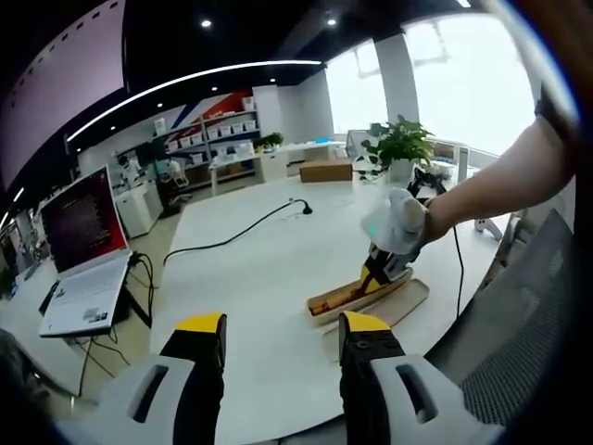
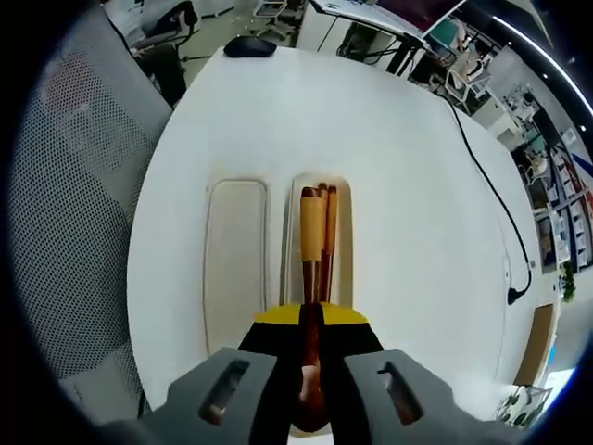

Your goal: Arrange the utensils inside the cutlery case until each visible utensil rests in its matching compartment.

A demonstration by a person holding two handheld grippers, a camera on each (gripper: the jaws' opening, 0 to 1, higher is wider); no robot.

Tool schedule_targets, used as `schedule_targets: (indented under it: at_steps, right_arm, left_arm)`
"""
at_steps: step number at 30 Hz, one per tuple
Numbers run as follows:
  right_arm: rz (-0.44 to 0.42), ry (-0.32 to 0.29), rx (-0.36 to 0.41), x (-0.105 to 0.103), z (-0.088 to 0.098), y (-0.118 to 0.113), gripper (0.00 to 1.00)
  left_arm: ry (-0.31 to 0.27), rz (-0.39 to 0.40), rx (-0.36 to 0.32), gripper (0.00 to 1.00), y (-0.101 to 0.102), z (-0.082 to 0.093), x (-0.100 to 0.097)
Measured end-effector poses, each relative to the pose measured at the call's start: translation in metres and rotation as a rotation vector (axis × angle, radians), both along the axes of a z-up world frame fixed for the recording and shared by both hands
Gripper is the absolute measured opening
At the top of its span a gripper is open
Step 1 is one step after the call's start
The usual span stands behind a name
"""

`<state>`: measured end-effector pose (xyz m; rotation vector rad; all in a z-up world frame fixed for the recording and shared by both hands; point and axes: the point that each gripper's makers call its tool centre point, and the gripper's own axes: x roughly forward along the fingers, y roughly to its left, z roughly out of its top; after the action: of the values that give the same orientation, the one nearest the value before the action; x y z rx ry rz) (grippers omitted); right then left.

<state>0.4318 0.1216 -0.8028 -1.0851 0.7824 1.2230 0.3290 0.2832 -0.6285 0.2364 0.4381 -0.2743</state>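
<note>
The beige cutlery case [image 2: 341, 278] lies open on the white table, with its empty second half [image 2: 234, 269] beside it on the left. Inside the case are dark wooden chopsticks [image 2: 330, 232] and a brown wooden utensil with a tan band [image 2: 312, 227]. My right gripper [image 2: 310, 324] is shut on the near end of that utensil, right over the case. In the left gripper view the case [image 1: 408, 298] lies at right, with the right gripper [image 1: 387, 269] lowered into it, held by a person's arm. My left gripper [image 1: 281, 334] hovers open above the table, holding nothing.
An open laptop [image 1: 83, 241] stands at the far left of the table [image 1: 259, 269], with a black cable [image 1: 232, 239] running across. A potted plant [image 1: 400, 144] and cardboard box [image 1: 326, 170] sit at the back. Mesh chairs [image 1: 528, 315] [image 2: 83, 185] flank the table; a mouse [image 2: 248, 46] lies at its edge.
</note>
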Motion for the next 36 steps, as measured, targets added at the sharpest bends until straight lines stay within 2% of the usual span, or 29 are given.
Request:
schedule_targets:
  at_steps: [18, 31, 36]
  right_arm:
    - [0.047, 0.011, -0.047, 0.005, -0.014, 0.008, 0.01]
    - [0.096, -0.004, -0.077, 0.005, -0.017, 0.012, 0.02]
    - [0.091, -0.004, -0.08, 0.007, -0.019, 0.014, 0.02]
  left_arm:
    - [0.011, -0.001, 0.004, 0.48, 0.001, -0.002, -0.001]
    - [0.015, 0.002, 0.006, 0.48, 0.001, -0.002, -0.001]
    - [0.016, 0.002, 0.006, 0.48, 0.001, -0.003, -0.001]
